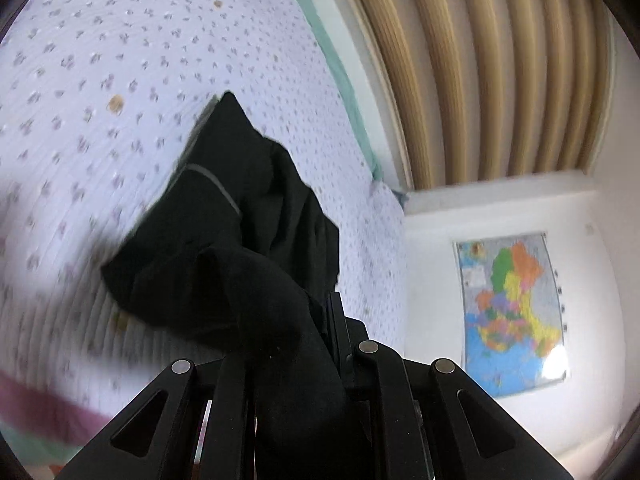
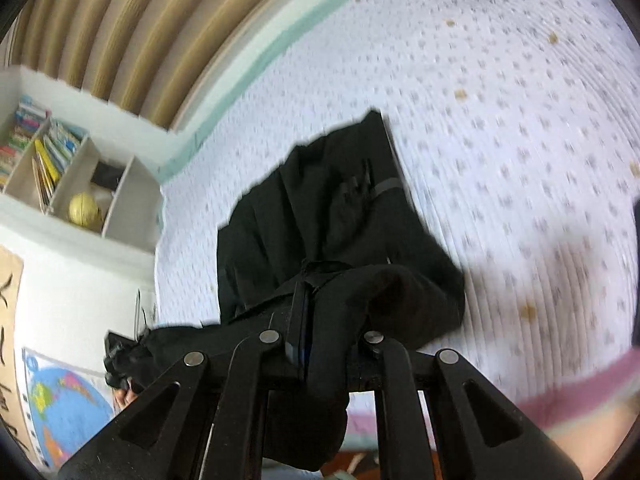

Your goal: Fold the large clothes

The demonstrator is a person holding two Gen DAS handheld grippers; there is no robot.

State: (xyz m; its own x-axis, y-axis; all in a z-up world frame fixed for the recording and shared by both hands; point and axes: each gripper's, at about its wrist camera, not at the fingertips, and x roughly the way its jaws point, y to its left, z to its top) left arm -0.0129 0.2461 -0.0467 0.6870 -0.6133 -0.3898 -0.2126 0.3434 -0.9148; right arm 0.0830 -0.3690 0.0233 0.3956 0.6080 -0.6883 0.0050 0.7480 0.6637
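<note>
folding looked barely begun: the black garment point(image 1: 224, 240) hung bunched and creased, with no neat fold showing, so the spreading, folding and flattening all seemed left to do. left tongs point(image 1: 296, 364) were clamped shut on one bunch of the cloth, and right tongs point(image 2: 316, 344) were clamped shut on another. from each pair the garment ran forward and away from the tips, its far end trailing toward the dotted bedspread point(image 1: 100, 60) ahead of them. whether that end touched the bed was unclear.

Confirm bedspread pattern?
White quilted bedspread with small grey floral dots; clearest in the left wrist view.
</note>
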